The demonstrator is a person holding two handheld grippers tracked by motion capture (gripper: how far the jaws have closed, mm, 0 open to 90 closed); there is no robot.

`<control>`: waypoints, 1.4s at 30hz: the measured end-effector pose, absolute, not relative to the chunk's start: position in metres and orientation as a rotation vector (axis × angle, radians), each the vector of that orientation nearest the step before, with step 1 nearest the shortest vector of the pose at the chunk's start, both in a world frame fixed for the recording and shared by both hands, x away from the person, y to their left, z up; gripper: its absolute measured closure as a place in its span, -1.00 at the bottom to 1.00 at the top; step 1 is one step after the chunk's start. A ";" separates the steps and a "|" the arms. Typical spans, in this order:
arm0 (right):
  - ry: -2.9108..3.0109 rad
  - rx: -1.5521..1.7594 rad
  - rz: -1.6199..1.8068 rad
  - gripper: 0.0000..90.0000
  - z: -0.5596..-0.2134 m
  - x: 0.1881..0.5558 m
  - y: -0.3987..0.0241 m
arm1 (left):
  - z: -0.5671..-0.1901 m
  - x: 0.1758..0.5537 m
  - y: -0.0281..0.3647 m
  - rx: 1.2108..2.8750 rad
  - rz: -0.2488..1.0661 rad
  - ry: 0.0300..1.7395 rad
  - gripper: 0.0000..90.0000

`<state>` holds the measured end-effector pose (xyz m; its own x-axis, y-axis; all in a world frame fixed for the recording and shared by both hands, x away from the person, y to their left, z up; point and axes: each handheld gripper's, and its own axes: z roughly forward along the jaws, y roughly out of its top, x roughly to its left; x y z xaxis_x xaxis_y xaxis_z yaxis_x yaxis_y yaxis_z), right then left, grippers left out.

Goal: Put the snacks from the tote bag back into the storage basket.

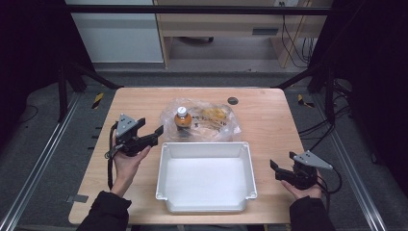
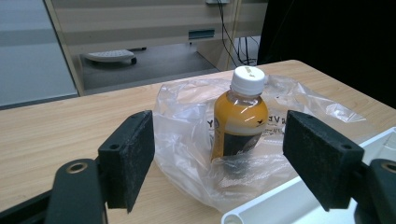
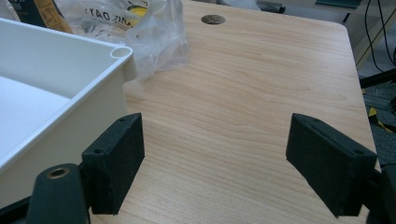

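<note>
A small bottle of orange drink (image 1: 183, 118) with a white cap stands upright inside a crumpled clear plastic bag (image 1: 214, 126) at the table's middle. My left gripper (image 1: 156, 135) is open just left of the bag and points at it. In the left gripper view the bottle (image 2: 240, 122) stands ahead, between the two pads and beyond them, wrapped in the bag (image 2: 187, 130). My right gripper (image 1: 276, 171) is open over bare wood, right of the white tray (image 1: 204, 144). In the right gripper view it (image 3: 224, 163) holds nothing.
The white tray (image 3: 70, 70) is empty and sits at the front centre, its back rim (image 2: 280, 200) against the bag (image 3: 149, 32). Yellow packets (image 1: 215, 114) lie in the bag. A dark round grommet (image 1: 233, 100) sits at the far side (image 3: 213, 19). A black frame flanks the table.
</note>
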<state>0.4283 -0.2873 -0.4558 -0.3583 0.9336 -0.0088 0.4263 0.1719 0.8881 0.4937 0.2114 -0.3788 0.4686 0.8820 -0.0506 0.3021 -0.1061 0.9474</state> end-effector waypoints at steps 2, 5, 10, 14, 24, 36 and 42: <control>1.877 1.281 1.132 -0.56 -0.456 0.429 -0.287 | -0.378 0.495 0.209 1.653 0.679 1.033 -0.44; 1.877 1.280 1.131 -0.56 -0.456 0.428 -0.287 | -0.377 0.498 0.205 1.657 0.680 1.026 -0.43; 1.879 1.278 1.133 -0.55 -0.456 0.429 -0.287 | -0.377 0.503 0.199 1.659 0.688 1.023 -0.43; 1.879 1.277 1.133 -0.55 -0.456 0.429 -0.287 | -0.375 0.505 0.195 1.662 0.694 1.018 -0.42; 1.875 1.275 1.136 -0.54 -0.456 0.429 -0.287 | -0.375 0.513 0.185 1.672 0.707 1.006 -0.39; 1.874 1.271 1.136 -0.54 -0.456 0.430 -0.287 | -0.374 0.522 0.170 1.696 0.713 1.002 -0.36; 1.874 1.271 1.137 -0.54 -0.456 0.430 -0.287 | -0.371 0.526 0.163 1.701 0.721 0.997 -0.35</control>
<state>0.4299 -0.2871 -0.4562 -0.3628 0.9318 -0.0127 0.4188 0.1752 0.8910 0.5264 0.1632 -0.3708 0.4834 0.8754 0.0083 0.2824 -0.1649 0.9450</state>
